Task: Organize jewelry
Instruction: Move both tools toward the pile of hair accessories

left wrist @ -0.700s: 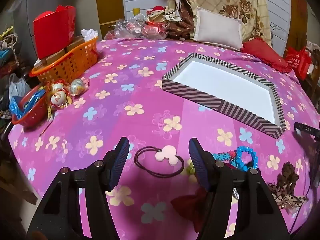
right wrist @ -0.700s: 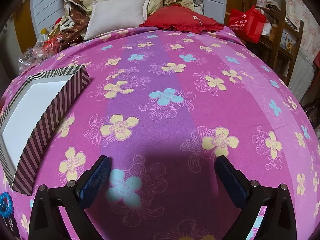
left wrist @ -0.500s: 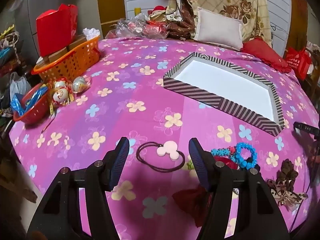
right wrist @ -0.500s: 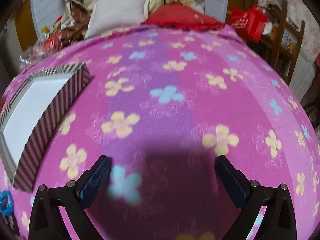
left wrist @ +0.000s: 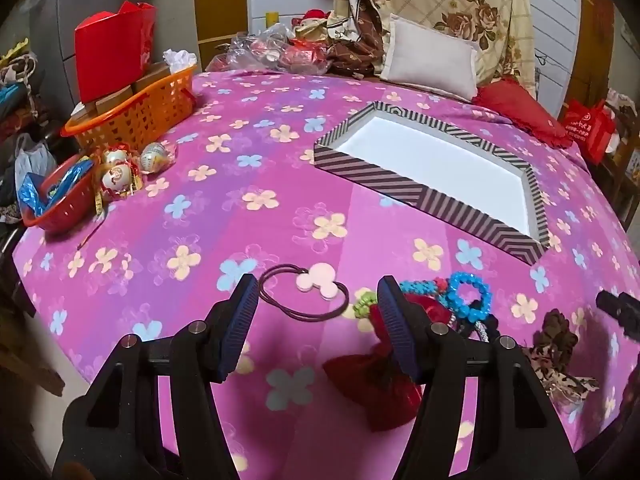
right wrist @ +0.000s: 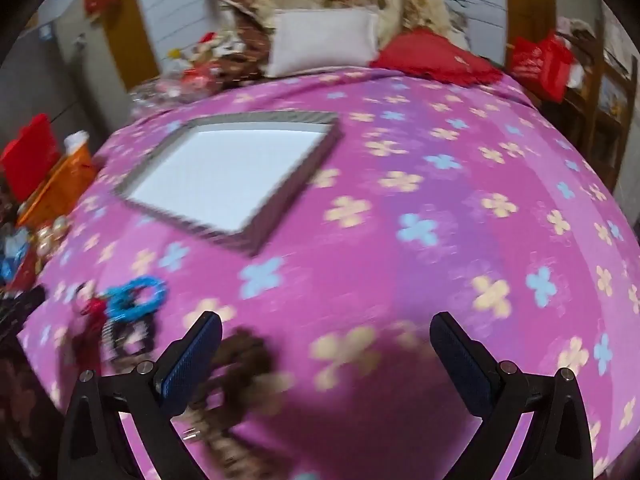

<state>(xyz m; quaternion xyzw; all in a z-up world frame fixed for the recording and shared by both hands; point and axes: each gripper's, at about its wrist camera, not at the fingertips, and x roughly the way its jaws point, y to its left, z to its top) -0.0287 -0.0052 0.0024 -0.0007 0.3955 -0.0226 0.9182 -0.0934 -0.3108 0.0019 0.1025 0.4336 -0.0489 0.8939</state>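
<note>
- Both jaws wide and empty: the left gripper (left wrist: 314, 300) hovers over a hair tie (left wrist: 308, 292) near the bed's front edge, the right gripper (right wrist: 326, 344) beside a brown bow (right wrist: 240, 360)
- Nothing sorted yet: the striped box (left wrist: 420, 194) mid-bed holds nothing; blue beaded bracelet (left wrist: 468, 294) and the rest lie out

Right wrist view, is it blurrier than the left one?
Yes: right wrist view is motion-smeared, striped box and blue bracelet streaked; left wrist view is sharp, pink-charm hair tie crisp, with fisheye bulge in both.
</note>
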